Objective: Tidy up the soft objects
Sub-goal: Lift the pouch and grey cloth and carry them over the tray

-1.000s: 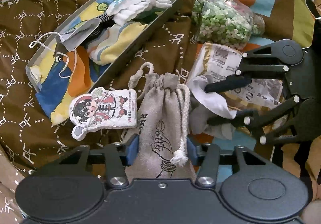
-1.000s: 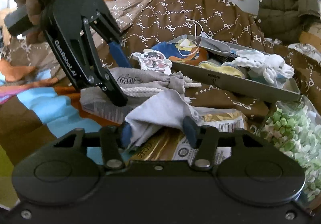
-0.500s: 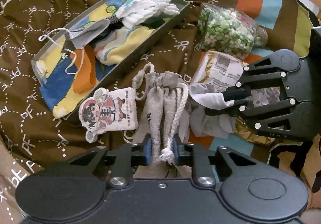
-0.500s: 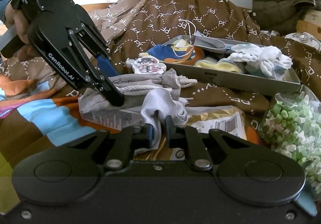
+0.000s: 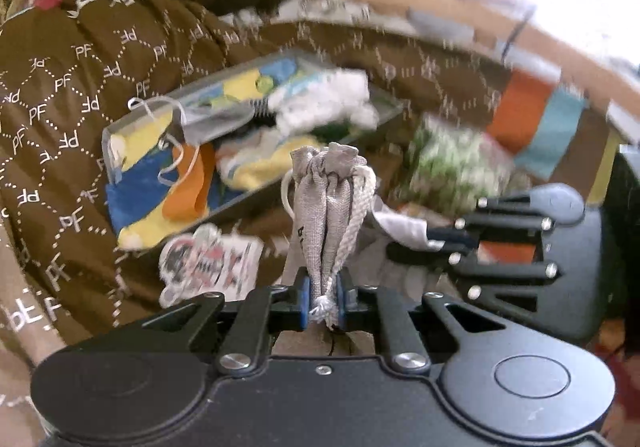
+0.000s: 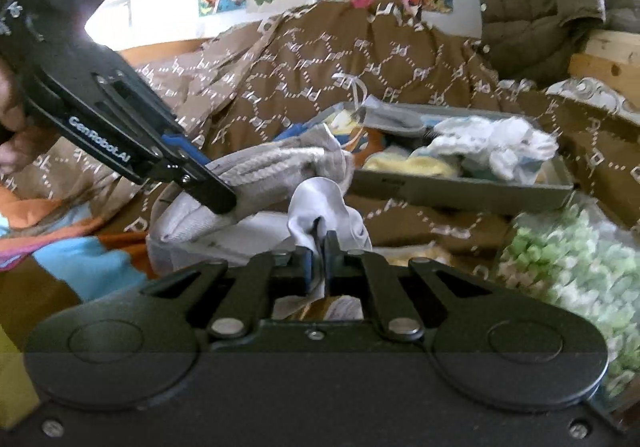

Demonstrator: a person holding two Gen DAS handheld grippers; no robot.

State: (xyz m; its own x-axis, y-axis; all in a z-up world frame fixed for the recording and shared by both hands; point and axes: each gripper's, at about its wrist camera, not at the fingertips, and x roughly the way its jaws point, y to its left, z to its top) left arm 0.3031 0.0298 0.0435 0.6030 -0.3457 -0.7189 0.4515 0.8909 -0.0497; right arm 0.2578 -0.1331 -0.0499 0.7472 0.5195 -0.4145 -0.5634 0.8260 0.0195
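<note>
- While its jaws are closing, left gripper (image 5: pixel 322 301) pinches grey drawstring pouch (image 5: pixel 326 203), lifted at 6 o'clock of grey tray (image 5: pixel 120 127).
- Right gripper (image 6: pixel 319 253): clamped on white cloth (image 6: pixel 320 199), at 3 o'clock of pouch, on bed.

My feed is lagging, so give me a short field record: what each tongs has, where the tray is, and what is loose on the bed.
left tongs: closing on the grey drawstring pouch, pouch lifted
right tongs: shut on the white cloth
tray: on the brown quilt, already holds soft items
loose: cartoon patch, bag of green bits
</note>
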